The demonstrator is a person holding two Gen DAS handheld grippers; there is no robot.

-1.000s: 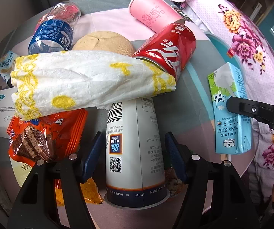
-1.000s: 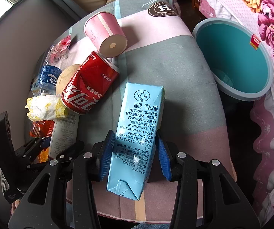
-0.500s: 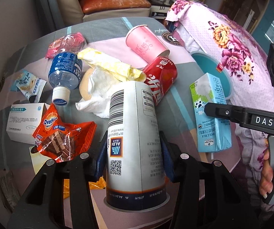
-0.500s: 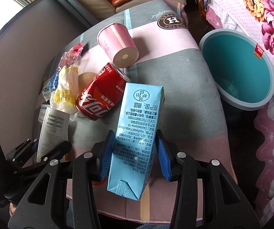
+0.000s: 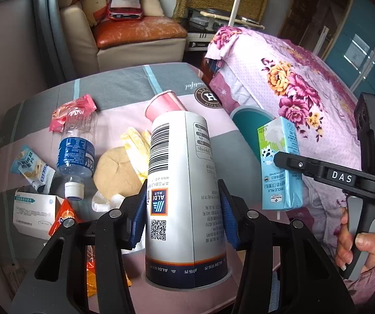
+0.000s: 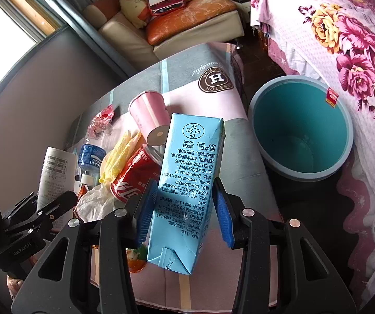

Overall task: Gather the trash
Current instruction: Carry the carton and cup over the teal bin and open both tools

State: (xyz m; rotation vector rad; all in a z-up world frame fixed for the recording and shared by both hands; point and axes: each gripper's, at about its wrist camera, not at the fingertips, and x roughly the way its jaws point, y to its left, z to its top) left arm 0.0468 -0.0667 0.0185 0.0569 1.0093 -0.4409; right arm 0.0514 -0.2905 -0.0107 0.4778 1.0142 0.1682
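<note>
Left gripper [image 5: 182, 209] clamps its blue pads on a white paper cup [image 5: 184, 198], held upside down above the tabletop [image 5: 114, 86]. Right gripper [image 6: 184, 209] grips a light blue milk carton [image 6: 187, 183], lifted clear of the cloth. Below lie a red cola can [image 6: 132, 180], a pink cup [image 6: 150, 120], a water bottle [image 5: 76, 154], yellow-printed tissue [image 6: 119, 154] and snack wrappers. Beside the tabletop, near the flowered bedspread [image 6: 344, 39], stands a teal bin [image 6: 302, 128].

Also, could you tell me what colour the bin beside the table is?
Teal inside, pale blue rim: the bin, clearest in the right wrist view.
</note>
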